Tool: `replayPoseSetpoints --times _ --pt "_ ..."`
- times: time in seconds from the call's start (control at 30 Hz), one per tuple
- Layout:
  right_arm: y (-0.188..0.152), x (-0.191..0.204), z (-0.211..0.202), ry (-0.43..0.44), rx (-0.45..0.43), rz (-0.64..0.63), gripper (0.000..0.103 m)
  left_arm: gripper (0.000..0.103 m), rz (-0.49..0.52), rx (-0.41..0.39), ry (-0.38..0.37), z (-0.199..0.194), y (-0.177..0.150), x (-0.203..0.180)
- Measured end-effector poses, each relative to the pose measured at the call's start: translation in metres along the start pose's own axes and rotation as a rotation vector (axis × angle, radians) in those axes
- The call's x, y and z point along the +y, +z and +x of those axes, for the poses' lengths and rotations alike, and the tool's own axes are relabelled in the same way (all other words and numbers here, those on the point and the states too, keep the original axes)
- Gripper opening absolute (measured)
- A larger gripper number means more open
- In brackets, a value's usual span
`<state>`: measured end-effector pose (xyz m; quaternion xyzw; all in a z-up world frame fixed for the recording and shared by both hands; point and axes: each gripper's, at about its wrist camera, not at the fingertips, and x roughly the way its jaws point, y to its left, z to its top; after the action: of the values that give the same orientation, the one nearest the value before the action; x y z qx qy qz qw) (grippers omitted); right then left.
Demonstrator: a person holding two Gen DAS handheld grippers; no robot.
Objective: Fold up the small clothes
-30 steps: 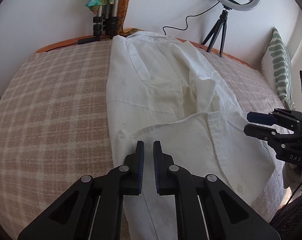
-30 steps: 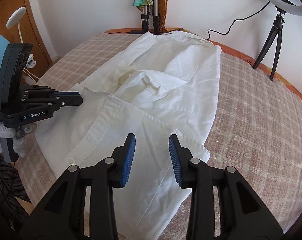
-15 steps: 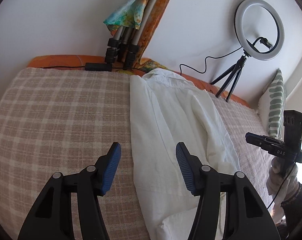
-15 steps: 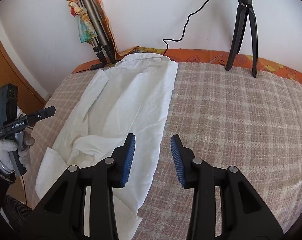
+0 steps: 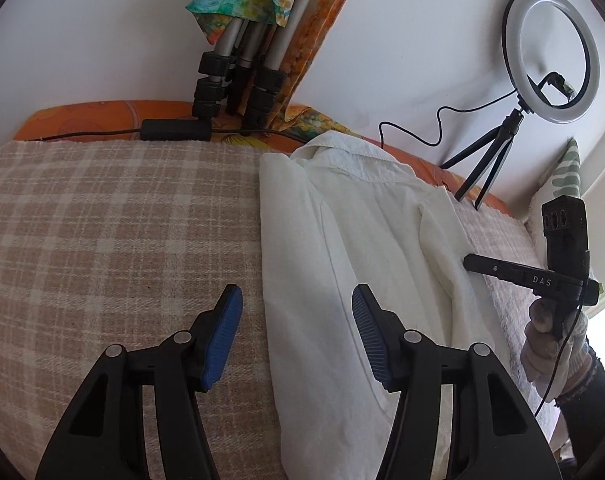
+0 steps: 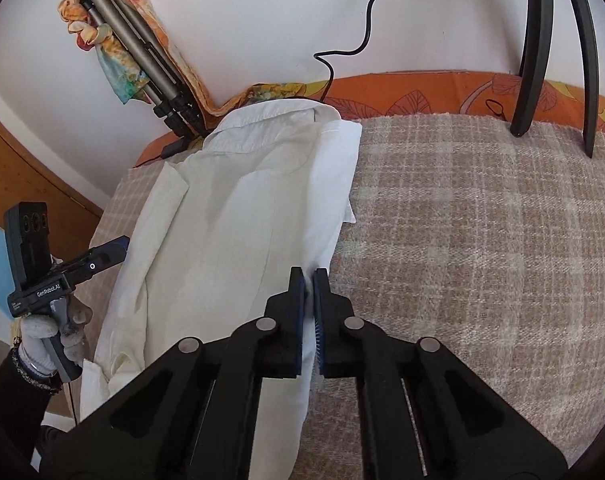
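"DAS" — right tool [image 5: 472, 262]; "GenRobot.AI" — left tool [image 6: 120, 246].

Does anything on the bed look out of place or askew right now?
Mostly tidy. The white shirt lies in a long strip, but its near left end is bunched and rumpled. The right gripper pinches its right edge.

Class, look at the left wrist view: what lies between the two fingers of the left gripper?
The left gripper is open, its fingers straddling the white shirt's edge and the checked blanket.

The right tongs [image 6: 308, 280] have just closed, pinching the white shirt's [image 6: 230, 220] right edge on the plaid bed cover [image 6: 482, 260].
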<state>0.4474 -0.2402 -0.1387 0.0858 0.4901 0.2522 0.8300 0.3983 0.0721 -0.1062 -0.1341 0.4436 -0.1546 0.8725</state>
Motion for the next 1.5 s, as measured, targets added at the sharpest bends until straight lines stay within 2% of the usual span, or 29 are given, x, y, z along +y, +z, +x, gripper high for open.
replayPoseSetpoints --times 0.03,0.07,0.13,0.2,0.23,0.37,0.47,0.5,0.6,0.73,0.77,0.9,0.97,1.03,1.1,1.23,1.33,1.4,1.47,1.5 --pt "0.001 -0.007 0.000 -0.004 0.003 0.029 0.005 0.056 0.007 0.002 0.004 0.002 0.000 0.000" --pt "0.002 -0.014 0.002 -0.025 0.010 0.046 0.000 0.056 0.013 0.007 0.001 0.004 -0.001 -0.001" --pt "0.005 -0.018 -0.001 -0.045 -0.005 0.039 0.000 0.056 0.029 0.004 0.017 0.007 -0.001 -0.003" --pt "0.008 -0.016 -0.007 -0.152 -0.036 -0.003 0.000 0.056 0.041 -0.013 0.026 0.005 -0.001 -0.003" --pt "0.009 -0.015 -0.010 -0.175 -0.047 -0.010 0.003 0.056 0.041 -0.025 0.029 0.003 -0.001 -0.003" --pt "0.012 0.005 -0.031 -0.035 -0.119 -0.081 0.004 0.056 0.032 -0.037 0.004 0.000 0.002 -0.003" --pt "0.017 0.026 -0.018 0.057 -0.056 -0.144 0.004 0.056 0.047 -0.039 -0.005 0.002 0.004 -0.007" --pt "0.019 0.030 -0.009 0.063 -0.031 -0.148 0.004 0.056 0.053 -0.036 -0.005 0.004 0.004 -0.009" --pt "0.024 0.030 0.013 -0.056 -0.010 -0.171 0.004 0.056 0.079 -0.033 0.003 0.008 0.005 -0.013" --pt "0.038 -0.003 0.019 -0.195 -0.046 -0.087 0.004 0.056 0.112 -0.031 0.025 0.014 0.008 -0.014" --pt "0.040 -0.011 0.021 -0.224 -0.049 -0.071 0.001 0.056 0.115 -0.031 0.033 0.016 0.009 -0.013" --pt "0.044 -0.022 0.006 -0.211 -0.096 -0.035 0.003 0.056 0.094 -0.057 0.029 0.015 0.010 -0.006" --pt "0.040 -0.017 -0.005 -0.164 -0.114 -0.050 0.004 0.056 0.097 -0.062 0.025 0.014 0.011 -0.004" --pt "0.036 -0.003 -0.013 -0.071 -0.127 -0.098 0.005 0.056 0.111 -0.056 0.026 0.018 0.012 -0.005" --pt "0.036 0.011 -0.011 -0.015 -0.111 -0.136 0.005 0.056 0.114 -0.047 0.036 0.024 0.014 -0.005" --pt "0.042 0.017 0.012 -0.070 -0.063 -0.151 0.006 0.056 0.122 -0.025 0.102 0.040 0.024 -0.004" --pt "0.043 0.005 0.024 -0.201 -0.041 -0.124 0.006 0.056 0.113 -0.039 0.147 0.044 0.032 0.004" --pt "0.043 -0.004 0.022 -0.177 -0.050 -0.084 0.006 0.056 0.067 -0.051 0.111 0.042 0.037 0.016" --pt "0.043 -0.009 0.017 -0.200 -0.061 -0.072 0.007 0.056 0.025 -0.063 0.103 0.038 0.039 0.027" --pt "0.043 -0.012 0.014 -0.197 -0.064 -0.061 0.007 0.053 0.012 -0.069 0.074 0.036 0.040 0.031"
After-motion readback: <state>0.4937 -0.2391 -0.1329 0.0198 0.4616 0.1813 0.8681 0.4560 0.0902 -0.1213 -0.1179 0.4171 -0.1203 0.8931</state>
